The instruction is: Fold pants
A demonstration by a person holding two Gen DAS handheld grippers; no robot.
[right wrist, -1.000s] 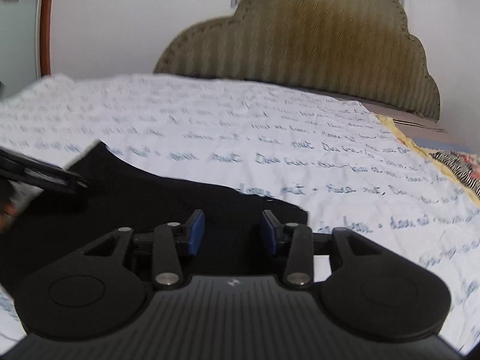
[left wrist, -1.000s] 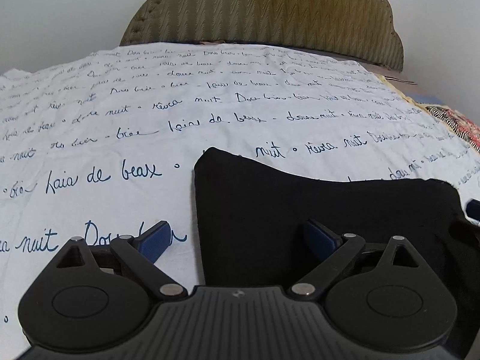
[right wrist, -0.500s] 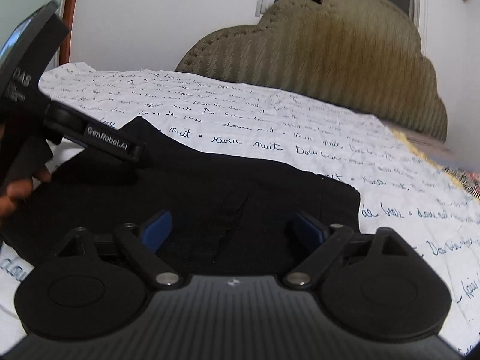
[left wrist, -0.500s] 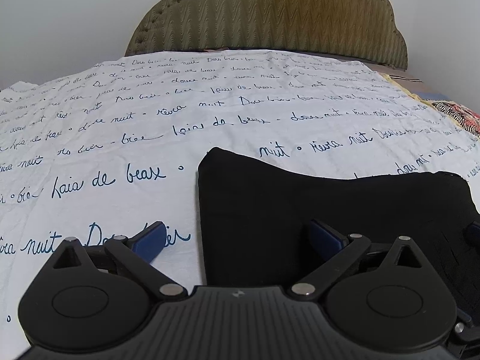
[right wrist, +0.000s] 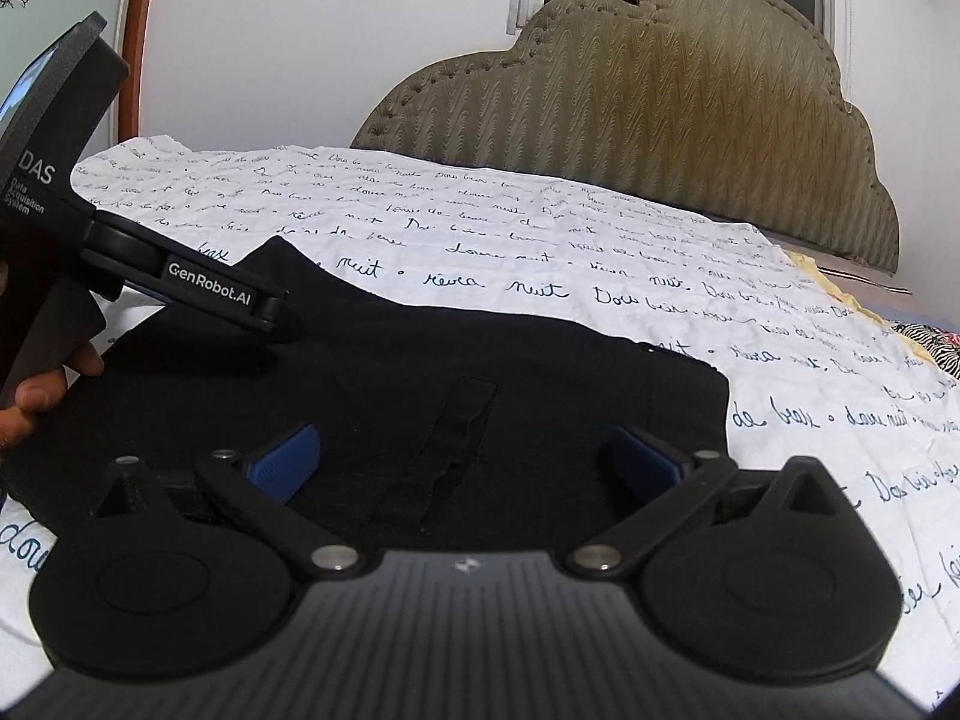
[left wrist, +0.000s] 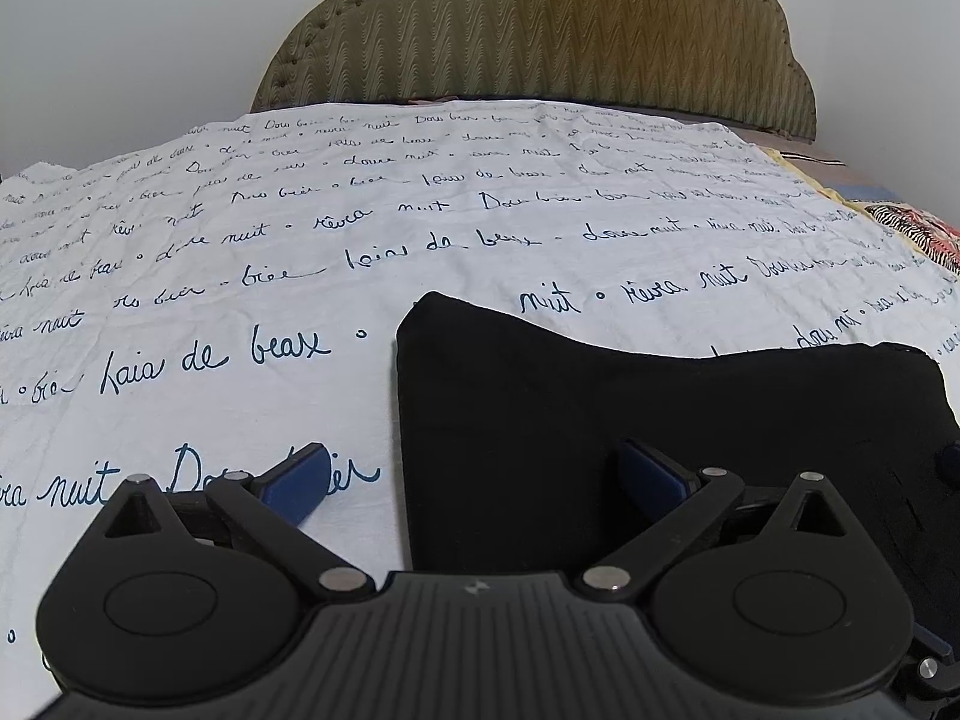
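I see the black pants (left wrist: 660, 420) lying folded and flat on the bed sheet (left wrist: 300, 240), which is white with blue handwriting on it. On my left gripper (left wrist: 474, 474) the fingers (left wrist: 297, 480) are spread wide and they hold nothing. The left edge of the pants passes between them: my left finger is over the bare sheet and my right finger over the black cloth. I cannot tell if the pads touch the cloth or only hang above it.

On my right gripper (right wrist: 462, 456) the fingers (right wrist: 285, 459) are also spread wide, with nothing between them. Both are over the pants (right wrist: 480, 372), and a pocket slit (right wrist: 462, 438) shows in the cloth between the two. The right edge of the pants is just to the right of my right finger.

From the right wrist view, the left gripper (right wrist: 282, 315) is to the left of these fingers, over the far left corner of the pants. Beyond all fingers stands the padded headboard (left wrist: 540, 30).
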